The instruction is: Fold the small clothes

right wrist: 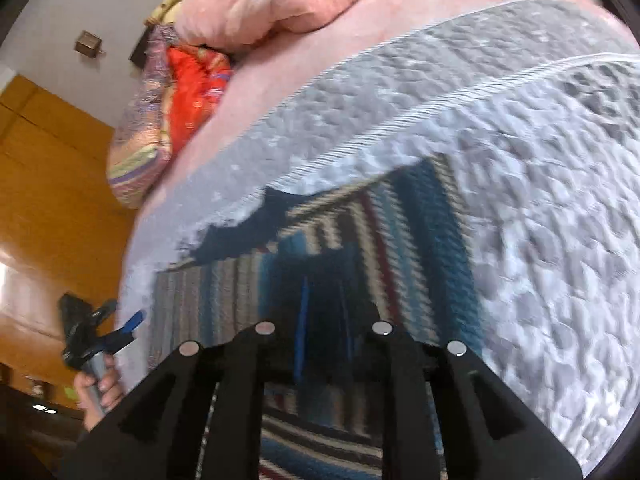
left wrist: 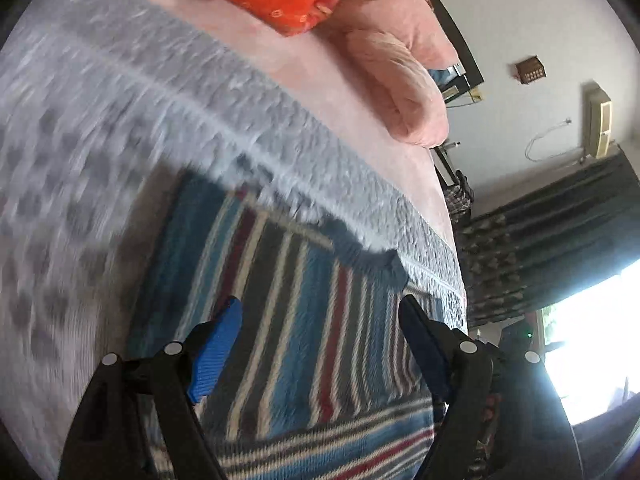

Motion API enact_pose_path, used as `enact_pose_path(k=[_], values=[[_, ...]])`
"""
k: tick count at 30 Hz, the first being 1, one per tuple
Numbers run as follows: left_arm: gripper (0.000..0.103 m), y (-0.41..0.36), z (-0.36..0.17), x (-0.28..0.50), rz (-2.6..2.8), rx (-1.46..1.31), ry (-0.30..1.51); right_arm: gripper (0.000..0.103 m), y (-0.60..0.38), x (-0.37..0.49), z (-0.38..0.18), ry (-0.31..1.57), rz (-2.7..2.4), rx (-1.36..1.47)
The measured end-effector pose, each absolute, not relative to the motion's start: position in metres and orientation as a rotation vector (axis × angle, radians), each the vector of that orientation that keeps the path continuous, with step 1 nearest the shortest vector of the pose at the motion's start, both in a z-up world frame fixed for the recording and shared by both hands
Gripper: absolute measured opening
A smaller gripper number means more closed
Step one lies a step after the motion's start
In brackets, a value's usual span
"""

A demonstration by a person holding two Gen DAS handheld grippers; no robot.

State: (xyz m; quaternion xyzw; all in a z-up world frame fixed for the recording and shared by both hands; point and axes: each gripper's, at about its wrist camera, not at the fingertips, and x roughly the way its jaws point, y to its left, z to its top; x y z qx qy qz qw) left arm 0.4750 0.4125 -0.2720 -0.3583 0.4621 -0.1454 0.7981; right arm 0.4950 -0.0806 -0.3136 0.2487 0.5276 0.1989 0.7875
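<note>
The striped knitted garment (left wrist: 304, 320) in teal, cream, dark red and charcoal lies on a grey-and-white textured blanket (left wrist: 120, 128) spread over a bed with a pink sheet (left wrist: 320, 72), filling the lower centre of both frames.

In the left wrist view, the left gripper (left wrist: 320, 312) hovers over the garment with its blue-padded fingers (left wrist: 218, 352) spread wide and nothing between them; the stripes run between the two tips. This view alone shows the right side of the room: a pale wall (left wrist: 540, 20), a small brown wall fixture (left wrist: 530, 70), a dark patterned curtain (left wrist: 560, 232) and a glaring bright window (left wrist: 592, 340) at lower right.

In the right wrist view, the right gripper (right wrist: 324, 320) points into the garment's dark middle. Its fingers are blurred into that dark patch; they appear drawn close together, perhaps pinching the knit, but I cannot tell for certain. Only this view shows the left gripper from outside, at lower left beyond the bed's edge, held by a hand (right wrist: 98, 390) on its grey handle, and a yellow-brown wooden wardrobe (right wrist: 48, 200) along the left edge.

Both views show a rumpled pink quilt (left wrist: 400, 80) and a bright orange patterned pillow (left wrist: 296, 0) at the top of the frame, at the far end of the bed. Motion blur smears the blanket in both.
</note>
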Motion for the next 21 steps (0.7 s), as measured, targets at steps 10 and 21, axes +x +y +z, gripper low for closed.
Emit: enact_pose_path(k=[10,21], values=[[0.07,0.416,-0.299,0.499,-0.227,-0.671,1.118,0.007,-0.062,0.501,-0.346,1.261,0.462,0.516],[0.064,0.399,-0.307,0.43,-0.294,-0.565,1.17,0.007,-0.064,0.464,-0.349,1.293,0.508,0.518]])
